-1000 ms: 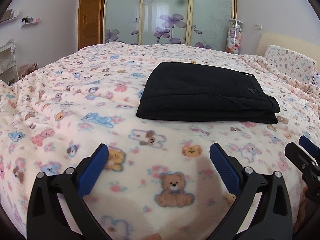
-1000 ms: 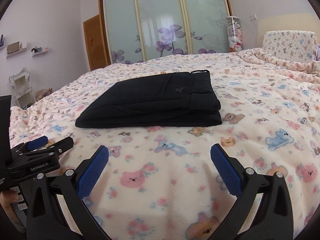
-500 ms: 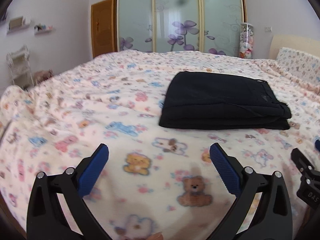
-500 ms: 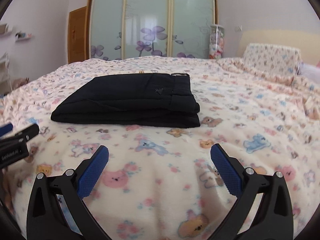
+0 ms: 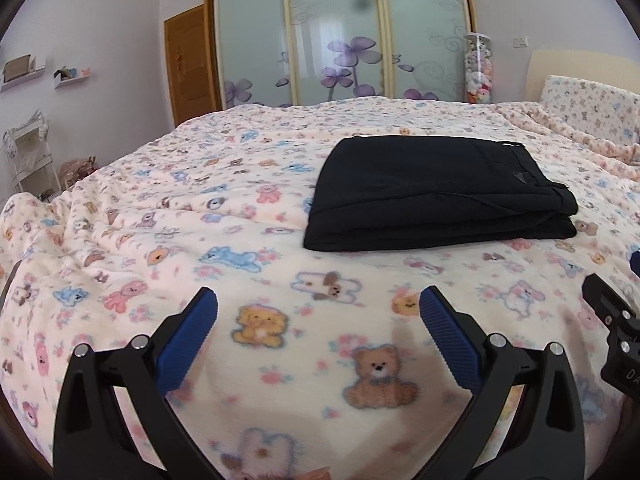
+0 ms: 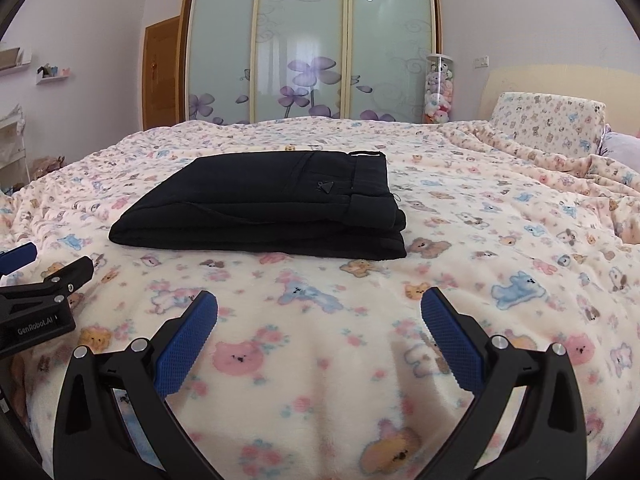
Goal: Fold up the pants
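1. At the right edge of the left wrist view, the right gripper (image 5: 618, 320) is cut off by the frame, so only a black finger and a sliver of blue pad show there; likewise the left gripper (image 6: 28, 268) is clipped at the left edge of the right wrist view, where a white label on its body reads partly as "GenRobot.AI".
2. Under the bottom edge of the left wrist view a small pinkish shape (image 5: 318, 473) peeks in; whether it is a fingertip cannot be told.
3. Left gripper (image 5: 318, 310) hangs low over the blanket (image 5: 160, 240) with its blue pads (image 5: 188, 336) spread wide and nothing between them.
4. Right gripper (image 6: 319, 312) sits the same way, jaws wide apart and empty, just beside its partner and pointing at the same stretch of blanket (image 6: 500, 240).
5. Black pants (image 5: 432, 196) lie folded into a flat, layered rectangle on the middle of the bed, well apart from both grippers; in the right wrist view the pants (image 6: 272, 204) show the waistband at the right end and a small tab on top.
6. Pale pink fleece printed with bears and flowers covers the bed, rumpled toward the left side.
7. Behind stand frosted sliding doors (image 6: 304, 44) with purple flowers, a wooden door (image 5: 188, 56), a clear tube of plush toys (image 6: 438, 88), a matching pillow (image 6: 548, 124) against a cream headboard, and small wall shelves (image 5: 48, 74).
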{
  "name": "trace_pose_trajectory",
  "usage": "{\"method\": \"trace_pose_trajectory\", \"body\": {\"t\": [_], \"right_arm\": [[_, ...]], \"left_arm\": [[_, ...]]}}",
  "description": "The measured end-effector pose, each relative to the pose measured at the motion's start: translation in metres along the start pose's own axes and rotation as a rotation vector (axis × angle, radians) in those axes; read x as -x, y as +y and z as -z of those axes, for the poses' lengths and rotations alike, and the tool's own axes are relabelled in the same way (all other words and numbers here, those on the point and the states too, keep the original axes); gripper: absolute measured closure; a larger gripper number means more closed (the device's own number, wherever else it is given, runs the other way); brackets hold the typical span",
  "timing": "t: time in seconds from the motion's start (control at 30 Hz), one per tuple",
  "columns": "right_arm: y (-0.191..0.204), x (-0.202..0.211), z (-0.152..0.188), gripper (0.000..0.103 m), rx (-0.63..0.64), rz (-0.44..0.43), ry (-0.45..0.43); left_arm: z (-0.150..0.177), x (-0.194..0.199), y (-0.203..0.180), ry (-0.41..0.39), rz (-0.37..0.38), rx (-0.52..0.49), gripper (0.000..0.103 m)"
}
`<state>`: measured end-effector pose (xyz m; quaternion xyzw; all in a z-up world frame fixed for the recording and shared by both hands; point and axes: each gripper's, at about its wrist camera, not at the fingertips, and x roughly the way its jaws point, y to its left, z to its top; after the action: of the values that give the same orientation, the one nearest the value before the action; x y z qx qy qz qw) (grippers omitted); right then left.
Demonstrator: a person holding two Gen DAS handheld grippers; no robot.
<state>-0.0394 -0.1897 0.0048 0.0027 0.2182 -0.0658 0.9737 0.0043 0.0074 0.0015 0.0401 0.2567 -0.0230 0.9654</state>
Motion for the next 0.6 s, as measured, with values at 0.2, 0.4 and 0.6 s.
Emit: {"method": "trace_pose_trajectory", "body": {"t": [0.2, 0.4, 0.6], "right_arm": [[0.0020, 0.0000, 0.0003, 0.001, 0.001, -0.003, 0.002], [0.0021, 0.0002, 0.0003, 0.001, 0.001, -0.003, 0.001], [0.0025, 0.0003, 0.0002, 0.001, 0.001, -0.002, 0.002]], "left_arm": [[0.0004, -0.0016, -0.0032, 0.007, 0.015, -0.013, 0.002], [0.0007, -0.0040, -0.0035, 0.023, 0.016, -0.009, 0.002], [0.0008, -0.0049, -0.0029, 0.023, 0.016, -0.007, 0.002]]}}
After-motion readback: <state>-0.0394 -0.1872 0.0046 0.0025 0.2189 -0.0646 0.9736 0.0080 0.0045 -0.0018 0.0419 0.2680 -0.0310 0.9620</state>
